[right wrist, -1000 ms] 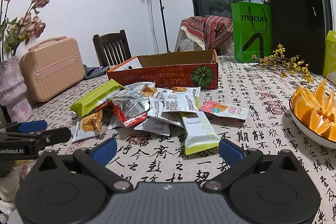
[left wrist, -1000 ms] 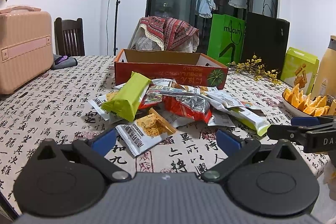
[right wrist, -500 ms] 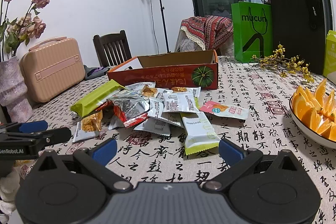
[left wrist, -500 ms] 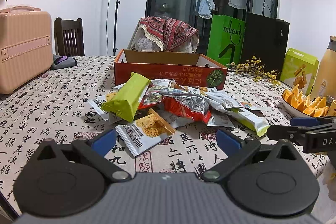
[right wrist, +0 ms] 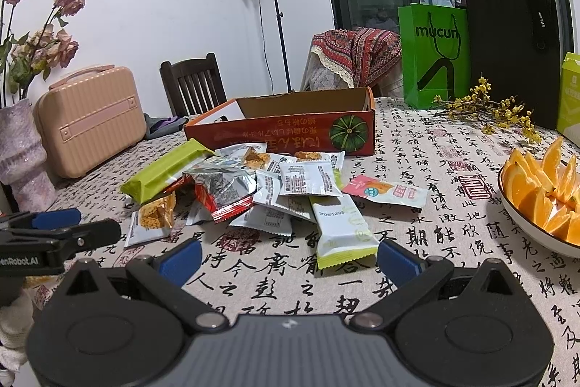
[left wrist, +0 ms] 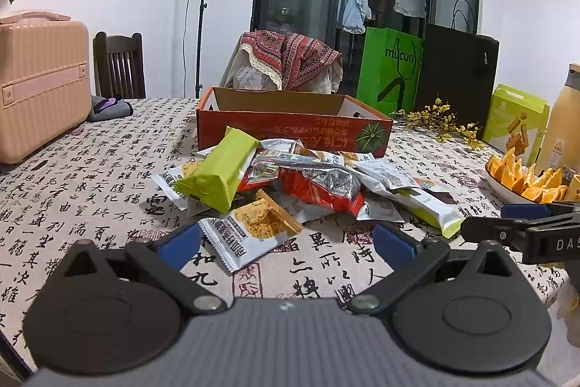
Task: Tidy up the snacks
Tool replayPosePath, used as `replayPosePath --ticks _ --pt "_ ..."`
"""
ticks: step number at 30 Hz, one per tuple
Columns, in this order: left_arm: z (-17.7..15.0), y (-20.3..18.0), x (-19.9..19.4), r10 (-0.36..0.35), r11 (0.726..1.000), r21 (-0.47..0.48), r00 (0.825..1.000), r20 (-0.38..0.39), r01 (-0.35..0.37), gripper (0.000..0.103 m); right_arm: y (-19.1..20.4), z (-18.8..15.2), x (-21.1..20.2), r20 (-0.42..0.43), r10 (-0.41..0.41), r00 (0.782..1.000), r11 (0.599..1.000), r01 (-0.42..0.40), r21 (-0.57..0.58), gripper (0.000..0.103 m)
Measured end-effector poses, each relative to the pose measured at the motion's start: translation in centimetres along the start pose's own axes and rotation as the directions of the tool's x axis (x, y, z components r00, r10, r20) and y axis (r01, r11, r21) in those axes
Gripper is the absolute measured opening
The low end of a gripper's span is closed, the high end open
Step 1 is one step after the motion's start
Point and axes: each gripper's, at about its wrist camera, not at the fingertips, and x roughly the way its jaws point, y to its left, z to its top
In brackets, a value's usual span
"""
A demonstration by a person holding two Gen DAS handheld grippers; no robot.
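A heap of snack packets (left wrist: pixel 308 180) (right wrist: pixel 253 191) lies on the calligraphy tablecloth in front of an empty orange cardboard box (left wrist: pixel 293 129) (right wrist: pixel 286 129). A long green bar (left wrist: pixel 217 175) (right wrist: pixel 163 171) leans on the heap's left side; a red and silver bag (left wrist: pixel 322 185) (right wrist: pixel 221 191) sits mid-heap. My left gripper (left wrist: pixel 286 240) is open, low over the table, with a white cracker packet (left wrist: pixel 250 234) just beyond its fingers. My right gripper (right wrist: pixel 288 258) is open too, a white and green bar (right wrist: pixel 340 227) lying just ahead of it. Each gripper appears side-on in the other's view.
A bowl of orange wedges (right wrist: pixel 543 191) (left wrist: pixel 522 178) sits at the right table edge. A pink case (right wrist: pixel 87 122) and a vase of dried roses (right wrist: pixel 20 147) stand left. Green bag (right wrist: pixel 435 57), black bag (right wrist: pixel 514 57), yellow sprigs (right wrist: pixel 496 111) are behind; a bottle (left wrist: pixel 562 122) far right.
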Motion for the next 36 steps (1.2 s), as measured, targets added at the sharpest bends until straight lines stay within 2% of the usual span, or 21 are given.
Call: replayPosePath --ticks 16,24,29,31,34,36 --pt "0.2 0.2 0.2 -0.003 1.000 -0.008 1.000 0.003 0.003 0.103 -0.2 -0.1 0.3 -0.004 -0.005 1.000 1.000 0.005 0.001 0.103" --pt "0.9 0.8 1.0 0.031 0.999 -0.015 0.999 0.012 -0.031 0.103 -1.3 1.1 2.4 -0.025 -0.090 0.996 0.996 0.089 -0.031 0.100" --pt "1.5 1.2 1.6 0.044 0.999 -0.026 0.999 0.015 -0.044 0.103 -1.6 2.0 4.6 -0.055 -0.115 0.992 0.991 0.110 -0.080 0.085" --pt "1.6 1.3 2.0 0.055 0.998 -0.028 0.998 0.007 -0.054 0.103 -2.0 2.4 5.8 -0.076 -0.110 0.991 0.992 0.105 -0.073 0.082" --pt "1.6 1.5 2.5 0.067 0.997 -0.031 0.998 -0.013 -0.067 0.103 -2.6 2.8 7.7 -0.116 -0.112 0.987 0.992 0.104 -0.067 0.064" --pt "1.5 1.6 2.9 0.072 0.997 -0.031 0.997 -0.029 -0.073 0.103 -2.7 2.9 8.7 -0.139 -0.107 0.984 0.992 0.098 -0.073 0.060"
